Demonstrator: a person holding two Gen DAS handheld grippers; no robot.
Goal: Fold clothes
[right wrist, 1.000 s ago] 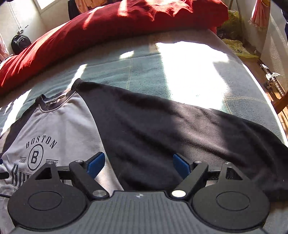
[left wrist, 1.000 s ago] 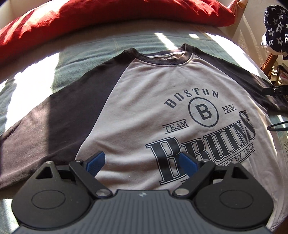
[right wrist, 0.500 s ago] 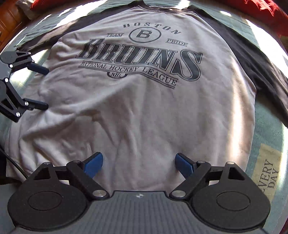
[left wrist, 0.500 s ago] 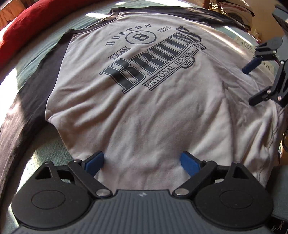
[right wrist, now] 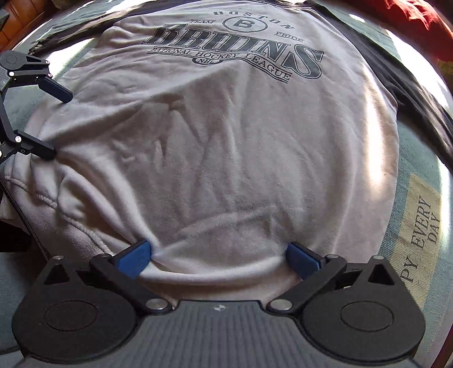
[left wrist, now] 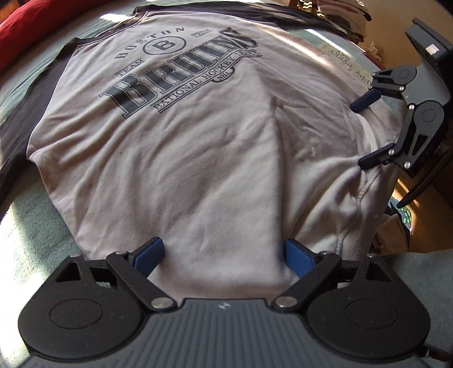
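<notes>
A grey shirt with black sleeves and a "Boston Bruins" print lies flat, front up, on the bed. My left gripper is open over its lower hem, blue pads resting on the cloth. It also shows at the left edge of the right wrist view, as the left gripper. My right gripper stands wide at the hem's other end, its jaws still opening. A raised ridge of grey cloth lies between its pads, not pinched. The right gripper appears at the right of the left wrist view.
A teal blanket covers the bed, with a cream "every day" label beside the shirt. A red pillow lies beyond the collar. The hem hangs at the bed's edge, with the floor below. A clothes stack is far off.
Both grippers came down from the chest and sleeve to the shirt's lower hem and rolled. In the last half second they sank onto the cloth and the hem bunched up.
</notes>
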